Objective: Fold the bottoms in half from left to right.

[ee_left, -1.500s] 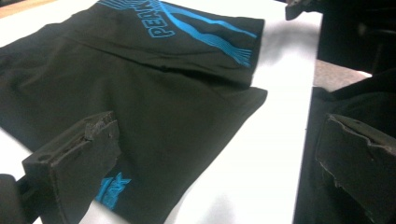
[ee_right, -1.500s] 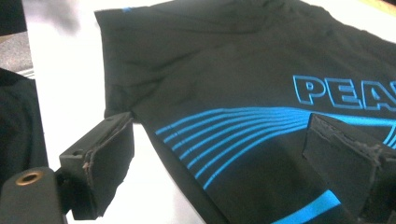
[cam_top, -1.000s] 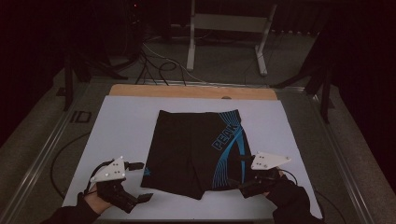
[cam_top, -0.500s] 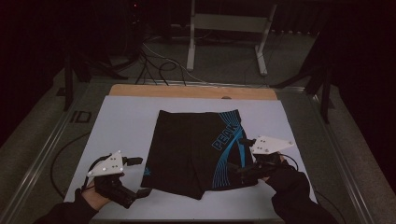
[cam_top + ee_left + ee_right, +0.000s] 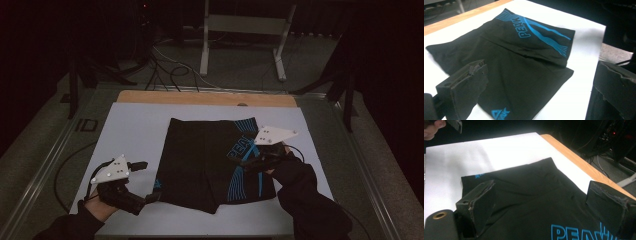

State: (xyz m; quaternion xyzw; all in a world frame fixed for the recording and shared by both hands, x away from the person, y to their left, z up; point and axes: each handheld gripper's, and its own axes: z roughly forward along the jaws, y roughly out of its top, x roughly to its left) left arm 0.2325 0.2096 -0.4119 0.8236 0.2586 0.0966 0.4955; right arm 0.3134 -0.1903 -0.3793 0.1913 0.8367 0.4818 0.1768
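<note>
Black shorts (image 5: 212, 160) lie flat mid-table on the white sheet (image 5: 135, 130). Right gripper (image 5: 252, 162) hovers over the blue-printed side, jaws wide apart, gripping nothing. Left gripper (image 5: 145, 181) sits beside the near-left hem, jaws spread, empty.

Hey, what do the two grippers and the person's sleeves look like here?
Both are black handheld tools. The left gripper and right gripper each carry a pale grey three-cornered plate on top with small dark dots. Their jaws are blocky black foam pads with rough, frayed edges. A thin dark cable trails from the right gripper. The person wears dark sleeves.
</note>
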